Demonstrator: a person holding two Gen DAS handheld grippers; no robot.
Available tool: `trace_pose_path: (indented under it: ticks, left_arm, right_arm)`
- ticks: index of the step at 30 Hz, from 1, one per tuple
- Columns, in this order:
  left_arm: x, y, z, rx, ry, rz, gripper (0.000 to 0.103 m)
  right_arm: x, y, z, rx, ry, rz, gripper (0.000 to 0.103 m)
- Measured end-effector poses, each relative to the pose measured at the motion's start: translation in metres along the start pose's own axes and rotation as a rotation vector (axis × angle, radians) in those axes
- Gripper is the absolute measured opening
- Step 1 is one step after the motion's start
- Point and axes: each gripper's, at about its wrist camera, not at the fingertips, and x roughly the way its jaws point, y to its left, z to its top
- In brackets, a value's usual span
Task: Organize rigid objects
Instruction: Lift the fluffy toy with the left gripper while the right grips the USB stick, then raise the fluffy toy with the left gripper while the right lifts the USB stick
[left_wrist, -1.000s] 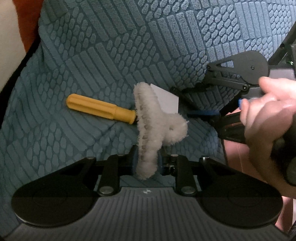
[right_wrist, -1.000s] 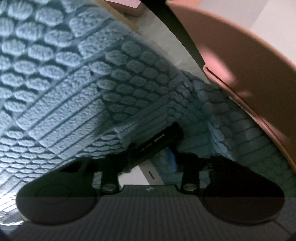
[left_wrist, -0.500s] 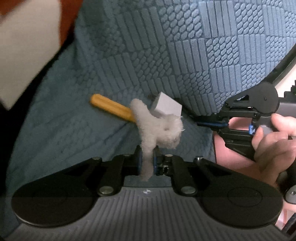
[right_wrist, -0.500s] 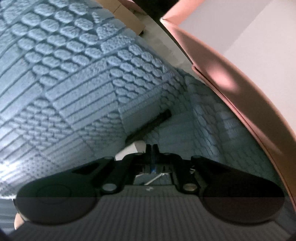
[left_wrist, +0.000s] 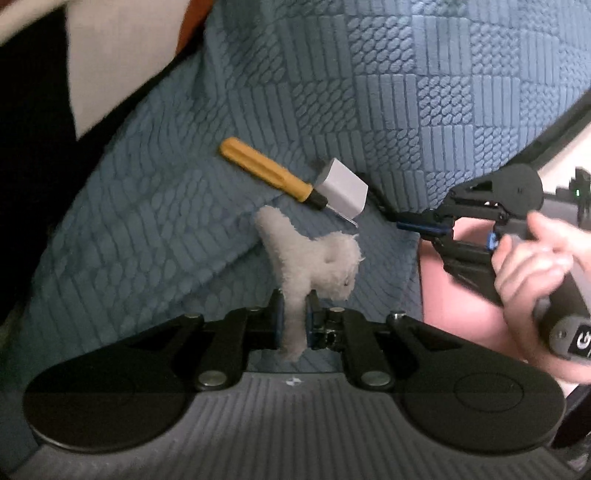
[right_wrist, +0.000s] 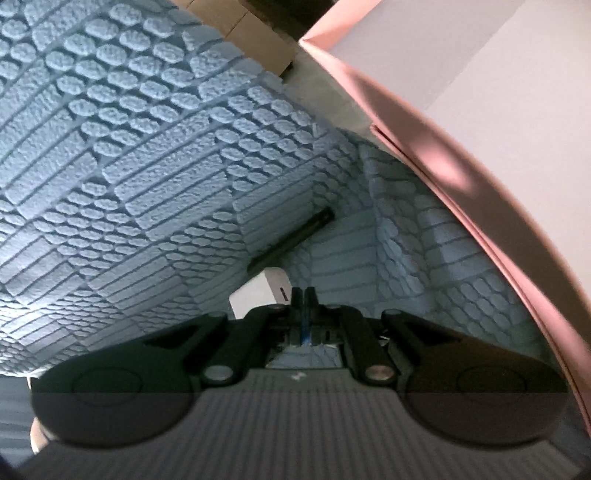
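Observation:
My left gripper (left_wrist: 296, 301) is shut on a fluffy white hair claw (left_wrist: 310, 254), held clear above the blue textured cloth (left_wrist: 369, 92). Beyond it on the cloth lie a yellow-handled screwdriver (left_wrist: 266, 173) and a white charger cube (left_wrist: 343, 190), touching each other. My right gripper (left_wrist: 402, 224), held by a hand (left_wrist: 532, 258), comes in from the right with its jaws together. In the right wrist view the right gripper (right_wrist: 304, 295) is shut with nothing seen between the pads. The charger cube (right_wrist: 258, 291) and a black pen (right_wrist: 295, 236) lie on the cloth just ahead of it.
A pink box (right_wrist: 461, 147) with a pale inside rises close on the right of the right gripper; its pink side (left_wrist: 447, 306) also shows under that gripper. Cardboard boxes (right_wrist: 255, 37) stand beyond the cloth. White and orange fabric (left_wrist: 122, 55) lies at the far left.
The left gripper rose and drew back with the fluffy claw, uncovering the screwdriver tip and charger. The right gripper's jaws came together and it pulled away from the black pen, which stayed on the cloth.

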Motion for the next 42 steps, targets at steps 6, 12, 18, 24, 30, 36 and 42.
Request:
trace_pose_path:
  ticks: [6,12,18,24,30,36,42]
  left_arm:
    - [0.007,0.004,0.0,-0.019,0.029,0.003,0.014]
    - [0.012,0.002,0.0,-0.015,0.039,0.02,0.014]
    - [0.019,0.003,0.0,-0.017,0.045,0.025,0.014]
    - [0.019,0.005,-0.001,-0.018,0.043,0.027,0.014]
    - [0.02,0.005,-0.003,-0.012,0.041,0.025,0.014]
    - [0.018,0.005,-0.004,0.001,0.027,0.028,0.014]
    - [0.011,-0.001,-0.004,0.026,0.01,0.039,0.014]
  right_arm:
    - [0.007,0.008,0.012,-0.085,-0.07,-0.041,0.011]
    - [0.016,0.043,0.004,-0.605,-0.076,-0.178,0.057]
    - [0.04,0.063,-0.021,-1.028,-0.108,-0.322,0.05]
    - [0.068,0.074,-0.049,-1.379,-0.085,-0.402,0.05]
    - [0.101,0.087,-0.055,-1.449,-0.056,-0.409,0.027]
    - [0.094,0.09,-0.062,-1.433,-0.036,-0.426,0.013]
    - [0.052,0.082,-0.076,-1.323,-0.016,-0.37,0.012]
